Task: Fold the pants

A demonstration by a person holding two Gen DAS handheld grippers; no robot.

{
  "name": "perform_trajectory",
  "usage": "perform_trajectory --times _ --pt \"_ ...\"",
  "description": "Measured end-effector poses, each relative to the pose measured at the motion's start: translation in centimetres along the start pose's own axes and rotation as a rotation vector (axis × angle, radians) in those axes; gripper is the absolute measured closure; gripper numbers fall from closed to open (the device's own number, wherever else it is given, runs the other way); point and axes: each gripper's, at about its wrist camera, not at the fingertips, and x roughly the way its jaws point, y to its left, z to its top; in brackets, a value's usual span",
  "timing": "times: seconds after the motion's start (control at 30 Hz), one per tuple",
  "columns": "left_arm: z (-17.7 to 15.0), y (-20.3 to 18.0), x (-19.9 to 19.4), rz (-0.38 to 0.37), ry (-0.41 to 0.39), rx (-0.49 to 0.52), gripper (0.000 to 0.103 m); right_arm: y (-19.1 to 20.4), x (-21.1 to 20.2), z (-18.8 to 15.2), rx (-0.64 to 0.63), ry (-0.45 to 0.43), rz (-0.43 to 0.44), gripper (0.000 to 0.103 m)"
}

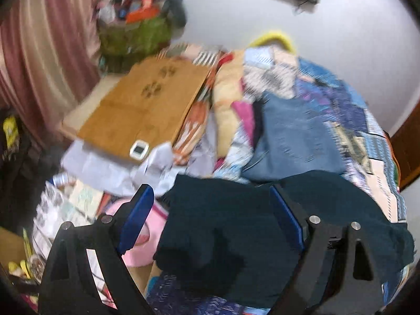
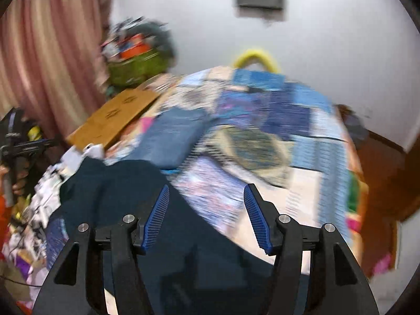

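Both views are smeared, so treat every edge as approximate.

Left to right:

- Far left: curtain (image 1: 50, 52), green bag (image 1: 136, 35) heaped with stuff, wooden board (image 1: 147, 105) with a small white gadget (image 1: 139, 150) at its near edge. Swing wide that way and you could knock the gadget off or clip the board.
- Left tongs (image 1: 210, 210): spread wide, nothing gripped. The dark pants (image 1: 236, 215) lie under and between the fingers, but the pads aren't pressing on cloth. Close from here and I'd expect one loose layer or a bunched handful, not a clean edge. Looks crumpled, not yet flat.
- Middle: folded blue jeans (image 1: 296, 136) just beyond the dark pants, on the patchwork quilt (image 2: 302, 136) covering the bed. A low sweep could drag the jeans out of their fold or pinch quilt along with the pants.
- Right tongs (image 2: 206, 218): about half open, empty. Left finger is over the pants' right edge, right finger over bare quilt. Shut now and you'd likely take quilt, or miss the hem.
- Pants hang toward the bed's near edge; an uneven pull could slide them off.
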Motion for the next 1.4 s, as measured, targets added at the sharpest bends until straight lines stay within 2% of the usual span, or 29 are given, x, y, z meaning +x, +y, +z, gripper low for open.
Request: perform_trajectory --times 0.07,0.23,0.37,0.5,0.57,0.6,0.63,0.67,0.7,0.73,0.77,0.87,0.9,0.97,1.1,1.2,1.3,1.37,1.4 --pt "0.0 1.4 2.5 0.005 0.060 -0.028 0.014 1.9 3.7 1.0 -0.033 0.050 0.051 0.047" --pt "-0.2 2.8 9.6 0.013 0.186 -0.039 0.014 4.9 10.6 2.3 -0.104 0.152 0.106 0.047" --pt "0.1 3.5 13.8 -0.007 0.273 -0.041 0.018 6.5 15.8 3.3 -0.121 0.245 0.128 0.047" --pt "0.0 3.6 16.8 -0.072 0.349 -0.055 0.021 7.3 19.0 3.7 -0.125 0.314 0.155 0.047" --pt "-0.1 3.3 17.7 -0.116 0.374 -0.055 0.033 7.6 20.4 3.2 -0.134 0.359 0.171 0.051" --pt "0.1 3.1 18.0 -0.126 0.376 -0.055 0.038 7.9 21.1 2.7 -0.142 0.383 0.183 0.061" --pt "0.1 2.9 17.8 -0.137 0.357 -0.057 0.057 8.2 21.6 2.5 -0.143 0.395 0.196 0.071" --pt "0.1 2.7 17.6 -0.146 0.345 -0.059 0.069 8.3 21.8 2.5 -0.139 0.398 0.203 0.074" --pt "0.2 2.4 17.3 -0.139 0.335 -0.057 0.069 8.5 21.8 2.3 -0.128 0.393 0.202 0.077" --pt "0.4 1.7 16.6 -0.099 0.295 -0.023 0.072 8.7 21.7 2.2 -0.127 0.385 0.203 0.084" --pt "0.5 1.2 16.3 -0.069 0.269 0.012 0.075 8.7 21.7 2.3 -0.133 0.379 0.206 0.086" --pt "0.8 -0.1 15.1 0.069 0.178 0.114 0.076 9.4 21.4 2.1 -0.161 0.363 0.183 0.092" --pt "1.0 -0.1 15.0 0.082 0.170 0.117 0.076 9.6 21.3 2.0 -0.168 0.359 0.176 0.092" --pt "1.4 0.4 15.9 0.095 0.172 0.109 0.074 9.6 21.4 2.0 -0.170 0.358 0.169 0.092" --pt "1.7 0.6 18.3 0.084 0.245 0.113 0.072 9.6 21.3 2.1 -0.162 0.353 0.149 0.091" --pt "1.6 0.9 15.9 0.083 0.231 0.104 0.065 9.9 19.8 2.0 -0.178 0.331 0.111 0.088" --pt "1.2 1.0 12.8 0.063 0.188 0.098 0.055 10.2 16.8 1.7 -0.191 0.297 0.118 0.074" --pt "0.4 1.4 10.4 0.067 0.159 0.101 0.042 10.2 15.1 1.4 -0.183 0.274 0.132 0.068" --pt "0.0 1.5 9.4 0.065 0.152 0.100 0.039 10.2 13.9 1.2 -0.181 0.258 0.135 0.064"
